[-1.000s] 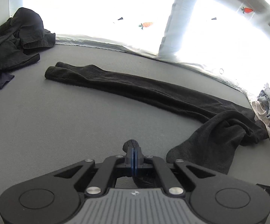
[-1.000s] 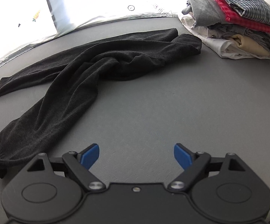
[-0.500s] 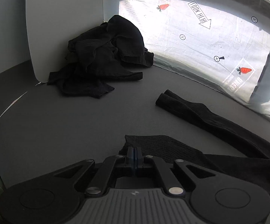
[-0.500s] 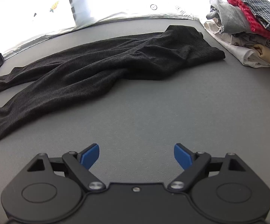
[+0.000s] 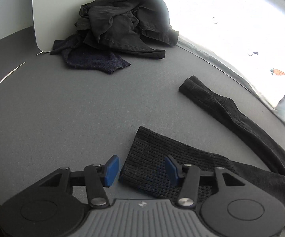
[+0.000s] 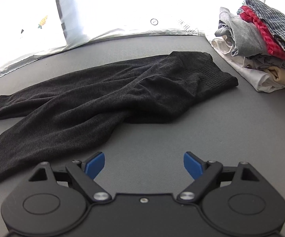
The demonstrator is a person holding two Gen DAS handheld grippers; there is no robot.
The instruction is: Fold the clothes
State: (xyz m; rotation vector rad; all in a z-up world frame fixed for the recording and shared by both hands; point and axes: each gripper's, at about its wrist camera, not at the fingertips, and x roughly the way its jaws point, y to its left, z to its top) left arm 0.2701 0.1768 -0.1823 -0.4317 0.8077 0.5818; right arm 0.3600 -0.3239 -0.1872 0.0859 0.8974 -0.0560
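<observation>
At the desk's far left corner, you see a heap of black clothes bunched against a white panel, with a dark navy piece spread flat at its near side. Nearer to you, your left gripper hangs over a ribbed cuff of the dark grey garment; its jaws are opening, the blue pads stand clear of the cloth, and the cuff lies flat on the desk between and beneath them. A second ribbed end lies well apart, toward the far edge. From the right wrist view, that garment stretches across the middle of the desk, its two long parts running to the left and its broad ribbed band to the right. Your right gripper is spread wide over bare desk, holding nothing. Toward the far right corner sits a stack of folded clothes, just beside the garment's band.
</observation>
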